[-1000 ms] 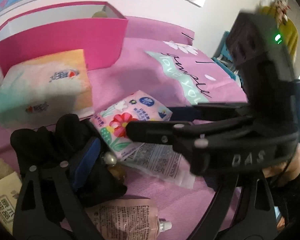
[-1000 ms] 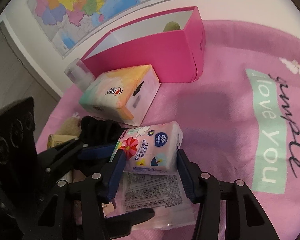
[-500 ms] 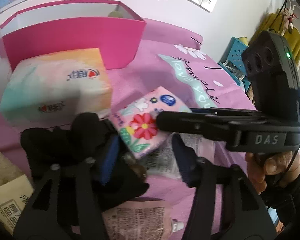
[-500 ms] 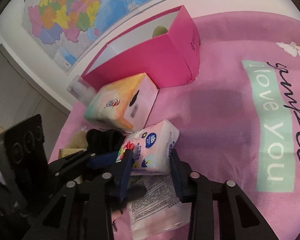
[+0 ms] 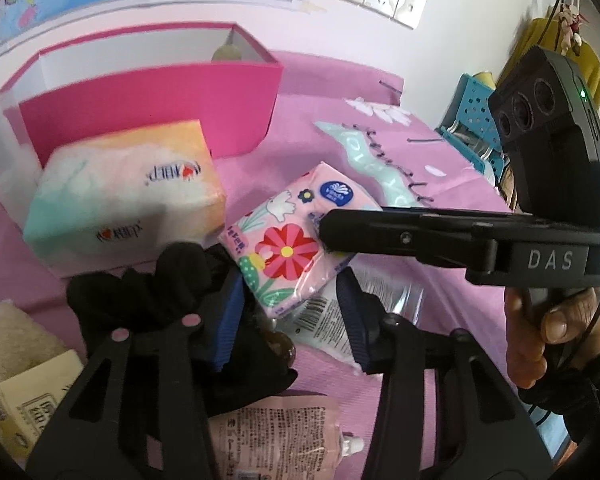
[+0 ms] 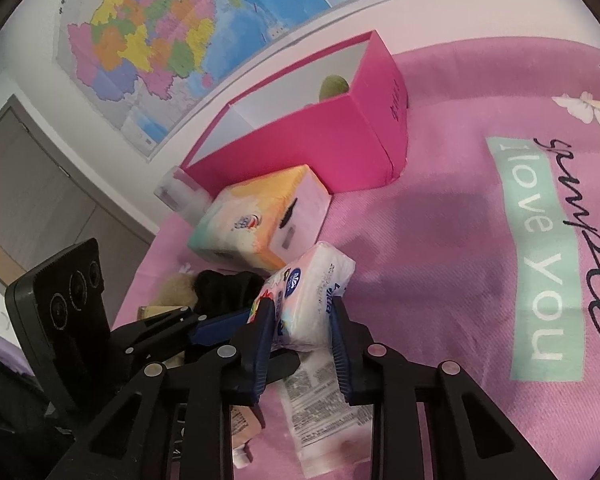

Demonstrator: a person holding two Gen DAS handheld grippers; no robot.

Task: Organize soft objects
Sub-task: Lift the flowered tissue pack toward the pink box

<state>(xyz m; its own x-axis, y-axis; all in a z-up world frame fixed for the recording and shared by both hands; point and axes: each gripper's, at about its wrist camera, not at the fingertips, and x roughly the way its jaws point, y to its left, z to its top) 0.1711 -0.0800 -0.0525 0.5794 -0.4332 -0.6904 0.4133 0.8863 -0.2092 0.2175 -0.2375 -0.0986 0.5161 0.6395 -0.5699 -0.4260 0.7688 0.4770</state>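
1. Lifted since a second ago: pink floral soft tissue pack [image 6: 312, 296], clamped in right hand-held gripper [image 6: 300, 336], now above the clutter.
2. Left hand-held gripper [image 5: 288, 320] spread wide, empty, just beneath.
3. Keep squeeze light; carry toward open magenta cardboard box [image 6: 332, 152] ahead.

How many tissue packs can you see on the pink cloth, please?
2: the big pack lies in front of the pink box; the floral pack is clamped in the right gripper. Clutter may hide others.
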